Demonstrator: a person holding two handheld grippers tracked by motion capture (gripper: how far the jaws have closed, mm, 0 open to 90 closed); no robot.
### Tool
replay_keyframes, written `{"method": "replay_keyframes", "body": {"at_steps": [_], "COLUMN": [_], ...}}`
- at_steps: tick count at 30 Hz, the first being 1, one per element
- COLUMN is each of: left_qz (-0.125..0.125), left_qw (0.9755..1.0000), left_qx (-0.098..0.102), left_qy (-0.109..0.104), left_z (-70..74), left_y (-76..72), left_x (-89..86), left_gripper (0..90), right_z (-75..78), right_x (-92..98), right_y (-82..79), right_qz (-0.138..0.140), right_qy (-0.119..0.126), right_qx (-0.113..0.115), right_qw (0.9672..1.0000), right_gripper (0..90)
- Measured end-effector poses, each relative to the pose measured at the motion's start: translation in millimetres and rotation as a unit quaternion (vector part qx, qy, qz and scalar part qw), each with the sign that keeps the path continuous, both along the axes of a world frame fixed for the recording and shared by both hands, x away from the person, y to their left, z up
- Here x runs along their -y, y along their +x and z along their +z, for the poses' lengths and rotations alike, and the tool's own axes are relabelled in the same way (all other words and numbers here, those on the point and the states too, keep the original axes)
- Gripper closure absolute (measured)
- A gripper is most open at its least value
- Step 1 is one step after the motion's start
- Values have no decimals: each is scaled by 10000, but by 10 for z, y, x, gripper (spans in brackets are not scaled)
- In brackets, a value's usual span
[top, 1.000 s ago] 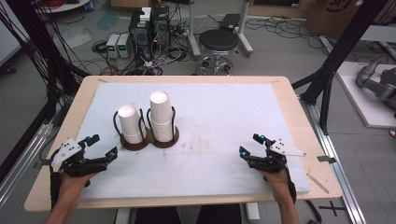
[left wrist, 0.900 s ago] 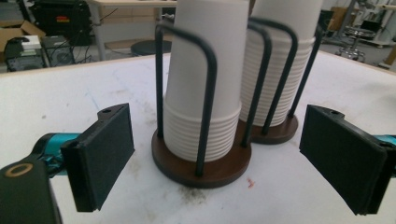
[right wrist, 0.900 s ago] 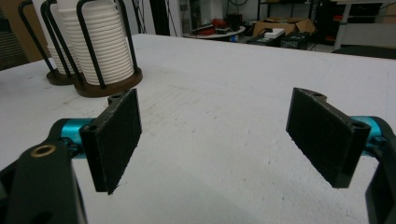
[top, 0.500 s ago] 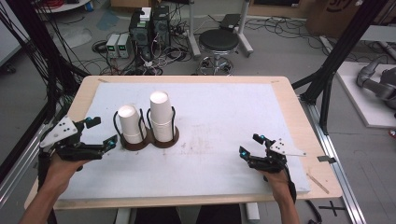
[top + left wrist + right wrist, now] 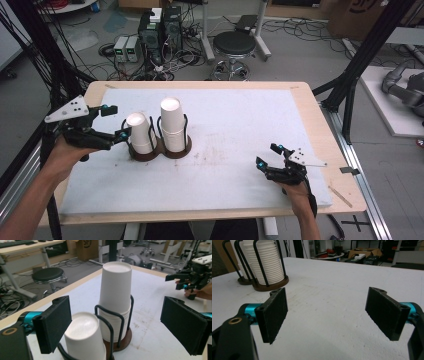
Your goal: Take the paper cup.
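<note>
Left gripper view: the left claw (image 5: 120, 327) stands spread wide with nothing gripped, its two black pads apart on either side of the shorter cup stack (image 5: 83, 336), which sits in a dark wire holder (image 5: 117, 340) beside the taller cup stack (image 5: 116, 293). In the high view, that claw (image 5: 114, 122) hovers just left of the cups. The right claw (image 5: 327, 315) is likewise spread and empty above the white tabletop (image 5: 332, 285), well apart from the holder.

two upside-down white cup stacks (image 5: 172, 124) stand upright in a dark wire holder (image 5: 159, 149).
</note>
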State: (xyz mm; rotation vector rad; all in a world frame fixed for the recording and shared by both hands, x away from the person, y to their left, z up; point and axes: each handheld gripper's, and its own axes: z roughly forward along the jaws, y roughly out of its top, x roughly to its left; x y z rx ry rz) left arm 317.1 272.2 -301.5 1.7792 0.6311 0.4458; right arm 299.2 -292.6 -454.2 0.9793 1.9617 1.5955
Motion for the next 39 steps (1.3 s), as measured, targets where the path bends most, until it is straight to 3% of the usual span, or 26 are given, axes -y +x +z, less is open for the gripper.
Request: {"method": "replay_keyframes", "body": {"at_steps": [3, 5, 9, 10, 15, 18, 20, 22, 23, 26, 27, 28, 29, 30, 31, 32, 35, 36, 39], "left_qz": [-173, -491, -730, -798, -1007, -1216, -1225, -1370, -1370, -1561, -1561, -1668, -1668, -1750, -1750, -1793, -1840, -1837, -1843], "left_qw": [9998, 9982, 9962, 9954, 9930, 9900, 9894, 9857, 9857, 9796, 9796, 9766, 9766, 9727, 9727, 9698, 9692, 9675, 9660], "left_qx": [-94, -299, -321, -326, -328, -324, -333, -420, -420, -526, -526, -553, -553, -577, -577, -567, -550, -536, -539], "left_qy": [82, 168, 343, 419, 528, 636, 711, 890, 890, 1150, 1150, 1241, 1241, 1414, 1414, 1552, 1539, 1653, 1730], "left_z": [87, 187, 307, 392, 525, 608, 627, 672, 672, 729, 729, 754, 754, 778, 778, 802, 821, 835, 847], "left_y": [98, 202, 280, 323, 402, 478, 500, 563, 563, 632, 632, 656, 656, 680, 680, 711, 751, 796, 858], "left_x": [20, 55, 105, 140, 205, 280, 296, 359, 359, 444, 444, 484, 484, 524, 524, 571, 604, 639, 699], "left_gripper": [98, 98, 98, 98, 99, 99, 99, 99, 99, 99, 99, 100, 101, 102, 103, 103, 103, 103, 104], "right_z": [2, 1, 1, 2, 2, 1, 1, 1, 1, 1, 1, 1, 1, 0, 0, 1, 1, 1, 1], "right_x": [2, 2, 4, 3, 3, 4, 5, 2, 2, 1, 1, 0, 0, 0, 0, 2, 2, 0, 2], "right_y": [0, -1, -4, -5, 0, 0, 3, 1, 1, 2, 2, -1, -1, 0, 0, 1, -1, -3, 0], "right_qz": [0, -8, -1, -4, 7, 11, 7, 2, 2, 8, 8, 4, 4, 4, 4, 15, 7, 5, 6], "right_qy": [24, 22, 14, 17, 21, 30, 19, 11, 11, -13, -13, -11, -11, -11, -11, 4, 28, 30, 1], "right_qx": [-38, -13, -15, -15, -33, -34, -15, -26, -26, 20, 20, 23, 23, 25, 25, 10, -23, -31, 13], "right_qw": [10000, 10000, 10000, 10000, 10000, 10000, 10000, 10000, 10000, 10000, 10000, 10000, 10000, 10000, 10000, 10000, 10000, 10000, 10000], "right_gripper": [186, 186, 186, 186, 186, 186, 186, 186, 186, 186, 186, 186, 186, 186, 186, 186, 186, 186, 186]}}
